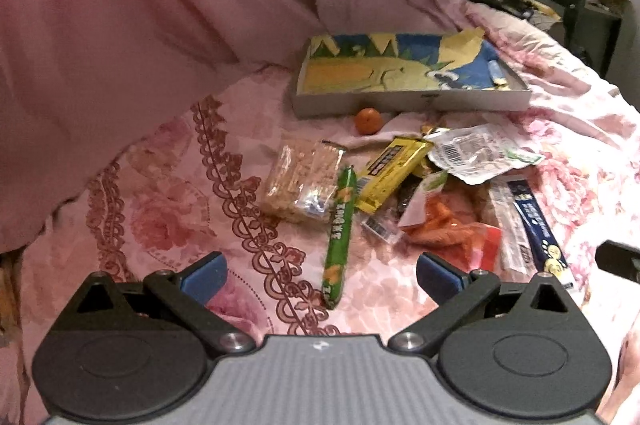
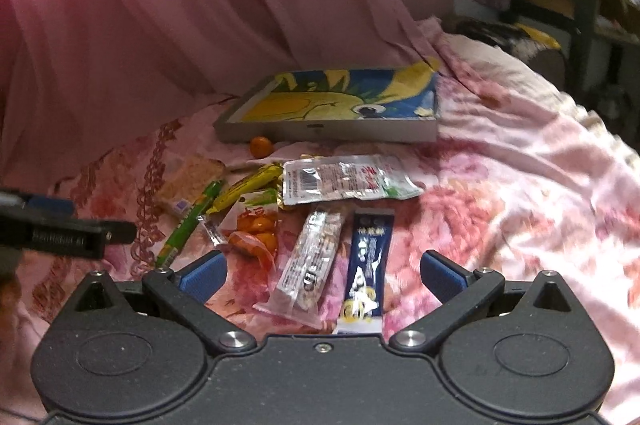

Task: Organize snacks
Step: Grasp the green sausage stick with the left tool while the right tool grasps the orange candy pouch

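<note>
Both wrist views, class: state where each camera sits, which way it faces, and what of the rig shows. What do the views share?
Left wrist: on the left gripper, facing forward over the bedspread at the green sausage stick; open blue fingers show.
Right wrist: on the right gripper, facing the dark blue sachet; its open fingers and the left gripper at the left edge show.
Shared: shallow box, small orange, snack pile.

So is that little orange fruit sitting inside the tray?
No, the orange fruit lies on the pink bedspread just outside the tray, against its front wall.
</note>
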